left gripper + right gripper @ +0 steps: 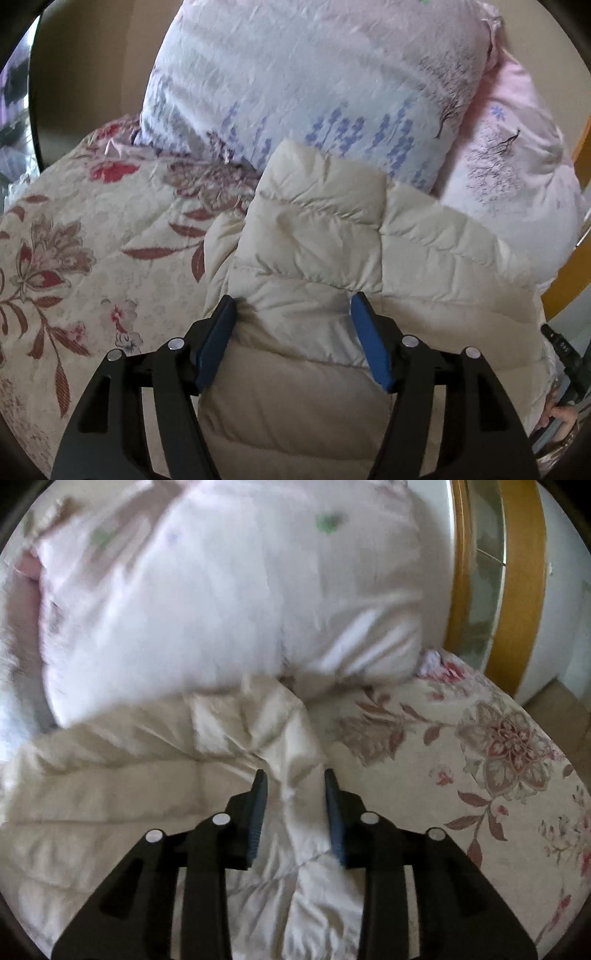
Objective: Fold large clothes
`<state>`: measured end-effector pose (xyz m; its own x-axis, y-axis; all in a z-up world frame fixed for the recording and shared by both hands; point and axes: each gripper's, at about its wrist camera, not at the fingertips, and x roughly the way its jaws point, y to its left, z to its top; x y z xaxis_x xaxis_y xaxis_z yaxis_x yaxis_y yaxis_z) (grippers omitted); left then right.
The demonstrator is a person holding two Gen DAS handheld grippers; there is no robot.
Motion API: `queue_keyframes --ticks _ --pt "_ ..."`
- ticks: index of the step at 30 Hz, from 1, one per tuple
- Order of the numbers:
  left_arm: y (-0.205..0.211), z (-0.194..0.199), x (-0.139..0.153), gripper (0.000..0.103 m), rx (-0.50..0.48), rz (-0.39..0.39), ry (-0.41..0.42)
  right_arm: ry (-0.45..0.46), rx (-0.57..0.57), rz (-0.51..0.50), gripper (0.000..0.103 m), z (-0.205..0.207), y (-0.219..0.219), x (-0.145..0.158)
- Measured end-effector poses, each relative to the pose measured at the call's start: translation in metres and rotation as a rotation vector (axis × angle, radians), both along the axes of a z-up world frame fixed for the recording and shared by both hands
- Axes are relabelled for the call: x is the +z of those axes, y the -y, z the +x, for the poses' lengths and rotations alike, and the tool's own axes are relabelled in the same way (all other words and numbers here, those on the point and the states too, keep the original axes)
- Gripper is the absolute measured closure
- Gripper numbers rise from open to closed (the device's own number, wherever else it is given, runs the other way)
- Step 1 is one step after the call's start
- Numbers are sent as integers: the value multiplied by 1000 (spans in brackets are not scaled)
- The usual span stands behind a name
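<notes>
both grippers are pointing down over cream quilted puffer jacket [332, 236] on floral bedspread [81, 236]: left gripper [293, 301] fingers spread around a folded panel, right gripper [295, 775] fingers parted astride a ridge.

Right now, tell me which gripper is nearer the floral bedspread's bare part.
Right. The right gripper straddles a ridge at the jacket's edge, bare bedspread just beside it. The left gripper is open around a jacket panel, further in from the edge.

A floral bedspread [81, 236] covers the bed. At its far end a lavender-print pillow [314, 85] leans, a pink pillow [517, 162] touching it. Beyond the bedspread stands a wooden frame [524, 583].
</notes>
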<state>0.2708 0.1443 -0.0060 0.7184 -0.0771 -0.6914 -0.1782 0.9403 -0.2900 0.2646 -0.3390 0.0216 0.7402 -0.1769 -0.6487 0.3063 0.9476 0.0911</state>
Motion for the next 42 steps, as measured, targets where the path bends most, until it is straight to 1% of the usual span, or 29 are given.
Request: queue_keyframes --ticks 1,3,4,6,10,12,14,16,18,20,22,23,25,26,28,31,34,36,39,42 --pt "0 2 -2 36 5 -2 -11 7 14 10 67 -1 -1 2" --pt "-3 4 -7 34 20 -23 -33 -31 42 11 67 6 -4 -2" --pt "-4 6 -11 32 25 -42 -43 -84 39 -9 67 13 -7 -11" --pt "-8 9 -16 30 33 -72 -54 -178 31 -32 62 27 -7 -28" --pt "-9 12 -20 29 40 -84 -62 -204 16 -25 57 35 -3 -35" --pt "-13 9 -18 29 44 -111 -67 -204 14 1 55 33 1 -31" --pt "-20 2 -16 29 41 -153 -68 -184 0 76 48 19 12 -24" --pt "-32 -12 -13 29 36 -209 -62 -145 -9 177 35 -5 24 -13" --pt "-45 -26 -9 29 40 -234 -61 -117 -25 242 28 -25 32 -4" --pt "-54 -40 -8 29 45 -250 -63 -93 -47 327 27 -50 44 1" --pt "-63 -55 -9 29 44 -277 -72 -95 -73 418 26 -71 56 -1" --pt "-66 -65 -9 29 44 -294 -77 -103 -94 493 26 -86 64 -7" --pt "-71 -84 -10 29 35 -321 -78 -115 -110 581 26 -101 73 -14" --pt "-72 -93 -10 29 32 -331 -79 -119 -115 644 26 -113 77 -20" --pt "-73 -112 -13 29 18 -371 -86 -119 -115 707 26 -127 77 -27" --pt "-67 -127 -21 29 6 -425 -108 -135 -107 762 26 -135 74 -36" --pt "-57 -136 -31 29 4 -488 -138 -176 -116 821 28 -139 70 -50" --pt "-48 -141 -31 29 1 -501 -128 -152 -126 832 28 -145 68 -48" --pt "-36 -138 -32 29 -6 -557 -116 -130 -89 903 28 -142 64 -55" --pt "-25 -130 -30 29 7 -562 -108 -99 -86 925 29 -134 61 -58"
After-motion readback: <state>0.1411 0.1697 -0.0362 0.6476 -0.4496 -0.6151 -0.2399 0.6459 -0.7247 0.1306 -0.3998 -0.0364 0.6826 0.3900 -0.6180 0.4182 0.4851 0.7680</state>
